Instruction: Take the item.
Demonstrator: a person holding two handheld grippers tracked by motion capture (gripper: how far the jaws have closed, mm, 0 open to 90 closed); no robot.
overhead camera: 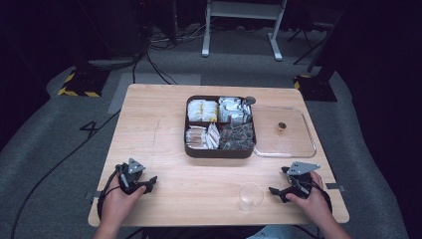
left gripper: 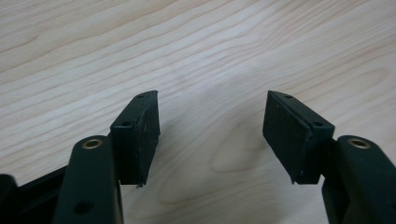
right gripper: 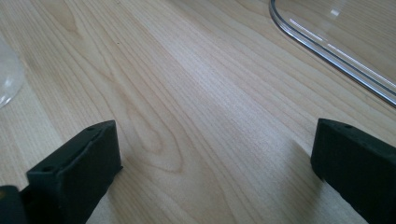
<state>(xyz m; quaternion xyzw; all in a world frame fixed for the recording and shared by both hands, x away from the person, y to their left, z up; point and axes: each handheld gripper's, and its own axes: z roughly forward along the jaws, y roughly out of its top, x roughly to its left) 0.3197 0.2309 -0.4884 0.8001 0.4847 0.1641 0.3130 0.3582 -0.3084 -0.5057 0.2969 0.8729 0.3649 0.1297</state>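
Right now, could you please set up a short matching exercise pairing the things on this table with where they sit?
Things:
1. clear glass
2. divided box
3. transparent lid
4. left gripper

Places:
A. middle of the table, holding packets
B. near edge, beside the right gripper
C. near left corner, jaws open over bare wood
D. right of the box, flat on the table

Pairs: 1-B, 2-A, 3-D, 4-C

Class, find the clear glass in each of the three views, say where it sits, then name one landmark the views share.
High view: glass near the table's front edge, just left of the right gripper.
Right gripper view: a sliver of its curved wall at the left edge.
Left gripper view: bare wood between the jaws.
Shared landmark: the table, with its pale wood grain; the lid also shows top right in the right gripper view.
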